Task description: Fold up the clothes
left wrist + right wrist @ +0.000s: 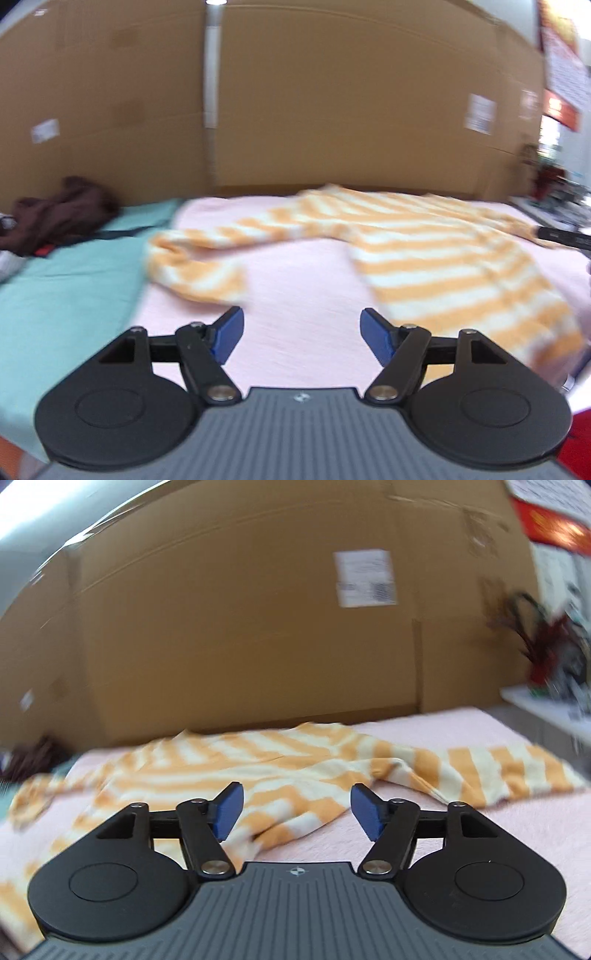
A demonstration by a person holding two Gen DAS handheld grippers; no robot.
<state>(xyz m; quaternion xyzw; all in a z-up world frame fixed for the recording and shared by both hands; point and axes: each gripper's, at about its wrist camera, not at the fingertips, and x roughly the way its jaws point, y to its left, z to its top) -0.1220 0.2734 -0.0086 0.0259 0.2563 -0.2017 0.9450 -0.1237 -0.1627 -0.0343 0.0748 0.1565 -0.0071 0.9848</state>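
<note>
Room: bare pink cover (303, 280) lies between the left hand-held gripper (301, 334), jaws wide and empty, and the striped sweater (436, 258).
Right hand-held gripper (296, 810): wide, empty, over the sweater's hem.
Surface: pink cover beside teal sheet (66, 295); cardboard wall (332, 110) behind.
Unclear: dark clothes (59, 214) blurred; sweater's right edge cut off.

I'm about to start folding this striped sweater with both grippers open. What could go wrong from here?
1. The sweater lies crumpled, one sleeve curled over itself; folding without flattening could lock in creases.
2. The left gripper hovers over the bare pink blanket; closing there might pinch the blanket instead.
3. Under the right gripper the hem is bunched, so it may catch several layers.
</note>
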